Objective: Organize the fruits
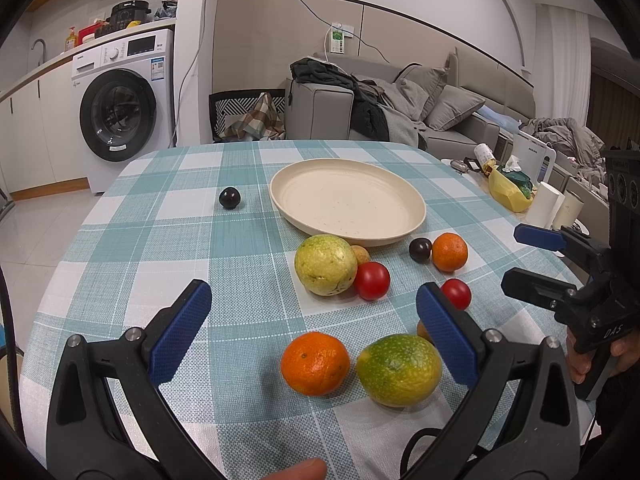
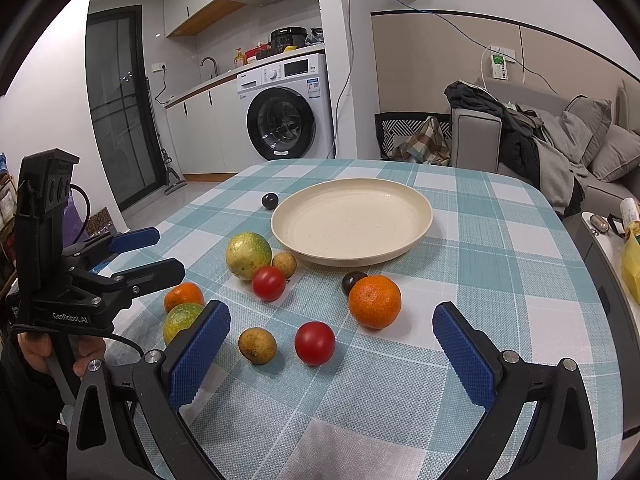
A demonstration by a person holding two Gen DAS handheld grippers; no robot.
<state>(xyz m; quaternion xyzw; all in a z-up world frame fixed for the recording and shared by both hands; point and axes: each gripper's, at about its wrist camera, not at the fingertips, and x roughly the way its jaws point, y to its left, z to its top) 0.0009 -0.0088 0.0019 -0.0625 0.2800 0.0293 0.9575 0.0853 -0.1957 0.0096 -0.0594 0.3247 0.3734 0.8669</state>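
Both claws are held open, nothing gripped: left gripper (image 1: pixel 314 304), right gripper (image 2: pixel 332 324). Fruits (image 2: pixel 374 301) are scattered on the checked table (image 2: pixel 500 240) toward its near edge; the cream plate (image 2: pixel 352 220) sits mid-table. One dark plum (image 2: pixel 270 201) lies beside the plate's far-left rim.

Small brown fruit (image 1: pixel 423 331): left wrist view, mostly hidden behind the left gripper's blue finger pad (image 1: pixel 446 334). Second brown fruit (image 1: pixel 361 255): largely covered by the yellow-green fruit (image 1: pixel 325 265) and a red tomato (image 1: pixel 372 275). Right gripper (image 1: pixel 520 256): body cut off by the frame's right edge. Fingertip (image 1: pixel 298 472): blurred, cropped at the bottom edge. Washing machine (image 1: pixel 120 108) labels: too small to read.
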